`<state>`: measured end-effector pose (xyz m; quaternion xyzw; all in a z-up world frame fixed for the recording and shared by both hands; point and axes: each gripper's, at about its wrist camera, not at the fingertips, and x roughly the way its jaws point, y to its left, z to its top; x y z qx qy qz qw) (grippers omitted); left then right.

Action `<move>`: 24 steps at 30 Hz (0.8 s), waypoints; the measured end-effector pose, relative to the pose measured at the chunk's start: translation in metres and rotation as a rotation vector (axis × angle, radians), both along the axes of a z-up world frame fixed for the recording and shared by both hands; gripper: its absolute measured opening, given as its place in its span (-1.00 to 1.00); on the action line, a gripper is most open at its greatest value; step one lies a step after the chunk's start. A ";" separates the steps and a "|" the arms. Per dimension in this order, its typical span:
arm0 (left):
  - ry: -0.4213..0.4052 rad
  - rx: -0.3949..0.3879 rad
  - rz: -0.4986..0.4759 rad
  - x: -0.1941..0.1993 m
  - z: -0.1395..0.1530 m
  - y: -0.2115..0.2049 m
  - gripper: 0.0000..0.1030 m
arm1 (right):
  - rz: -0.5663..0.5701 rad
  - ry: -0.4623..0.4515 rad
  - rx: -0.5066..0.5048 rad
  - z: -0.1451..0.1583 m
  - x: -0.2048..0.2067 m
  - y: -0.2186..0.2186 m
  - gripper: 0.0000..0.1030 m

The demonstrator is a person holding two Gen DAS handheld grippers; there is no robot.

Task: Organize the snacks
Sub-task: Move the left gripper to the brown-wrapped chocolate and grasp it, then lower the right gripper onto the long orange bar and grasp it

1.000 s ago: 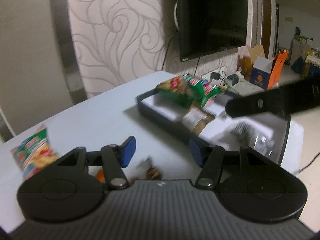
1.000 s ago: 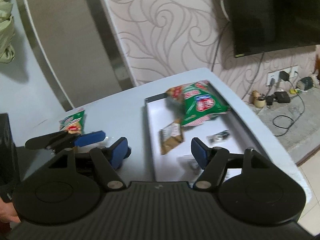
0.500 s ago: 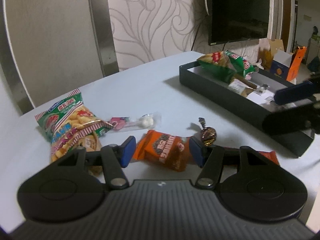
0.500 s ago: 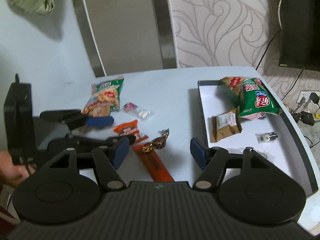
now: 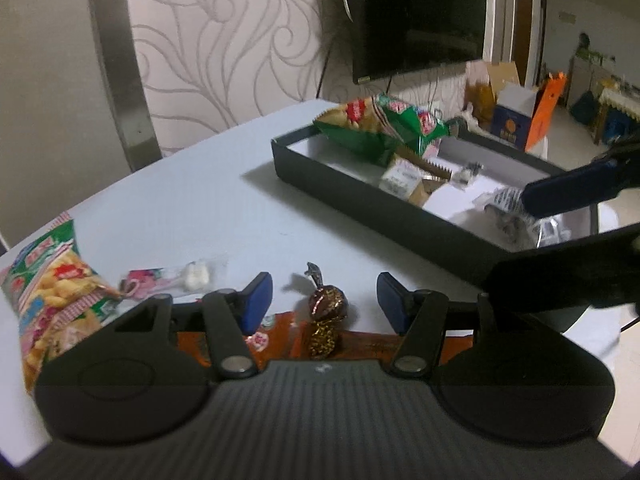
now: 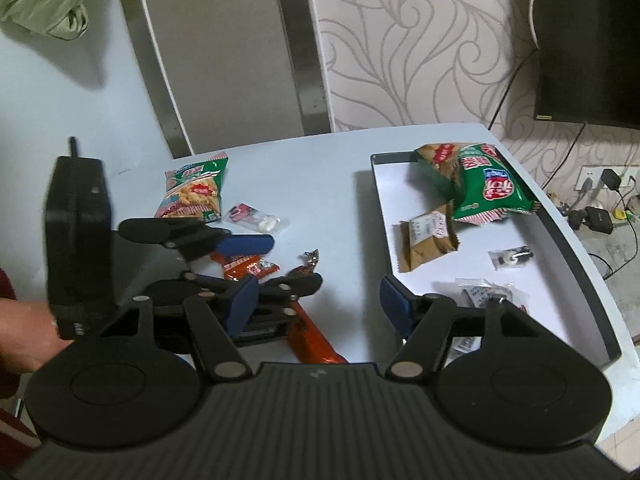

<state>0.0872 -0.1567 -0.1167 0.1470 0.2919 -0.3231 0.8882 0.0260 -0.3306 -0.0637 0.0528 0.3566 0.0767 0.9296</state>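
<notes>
Two grippers, both empty: left gripper (image 5: 320,300), jaws just narrowing, straddles the foil candy (image 5: 326,306) on the near tabletop (image 5: 200,200); right gripper (image 6: 318,300) gapes. Risk: pads snag the orange wrapper (image 6: 250,266) underneath.

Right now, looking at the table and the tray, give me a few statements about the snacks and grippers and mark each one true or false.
1. The foil-wrapped chocolate lies on the table between the left gripper jaws. True.
2. The tray holds no snacks. False: it holds a green chip bag and a brown packet.
3. The right gripper grips a packet. False: its jaws stand open with nothing between them.
4. A chip bag lies on the table outside the tray. True.
</notes>
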 end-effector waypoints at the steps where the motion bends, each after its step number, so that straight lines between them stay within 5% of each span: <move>1: 0.012 0.005 -0.007 0.002 -0.002 -0.001 0.00 | -0.003 0.001 0.000 0.000 -0.001 -0.001 0.42; 3: 0.042 0.006 -0.013 0.006 -0.005 -0.003 -0.31 | -0.012 0.001 0.006 0.001 -0.003 -0.003 0.42; 9: 0.039 0.032 -0.029 0.004 -0.010 -0.009 -0.49 | -0.031 0.003 0.014 0.001 -0.007 -0.008 0.42; 24: 0.014 -0.068 0.098 0.010 0.021 0.043 -0.49 | 0.075 0.045 -0.023 -0.014 0.004 0.018 0.41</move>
